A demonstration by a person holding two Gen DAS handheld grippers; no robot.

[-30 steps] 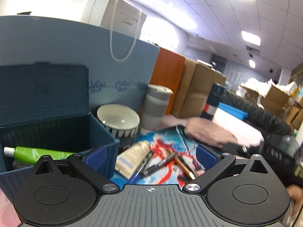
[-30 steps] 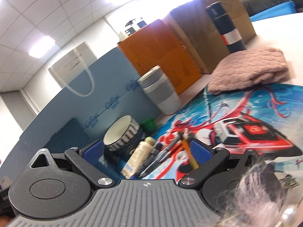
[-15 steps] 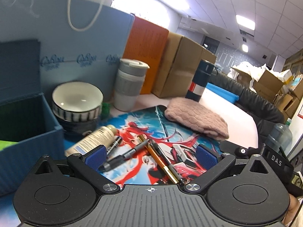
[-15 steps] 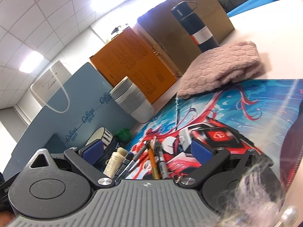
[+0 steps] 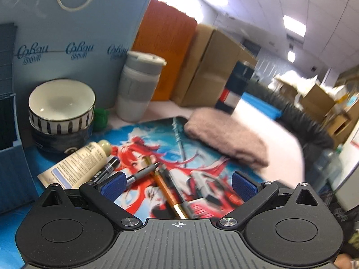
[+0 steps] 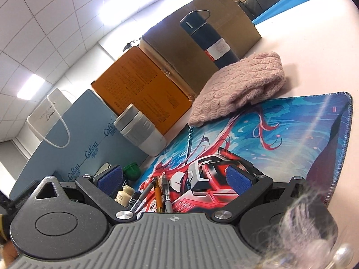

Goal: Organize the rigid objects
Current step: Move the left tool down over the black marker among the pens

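Orange among grey and black, one pen lies in a small heap of pens on the printed mat, low in the centre of the left wrist view. Both the left gripper and the right gripper stand wide apart, holding nothing, with the pens in the gap. Left of the heap lies a cream tube, touching a black pen. Stacked bowls sit at centre left, a grey cup behind, a pink knitted cloth to the right.
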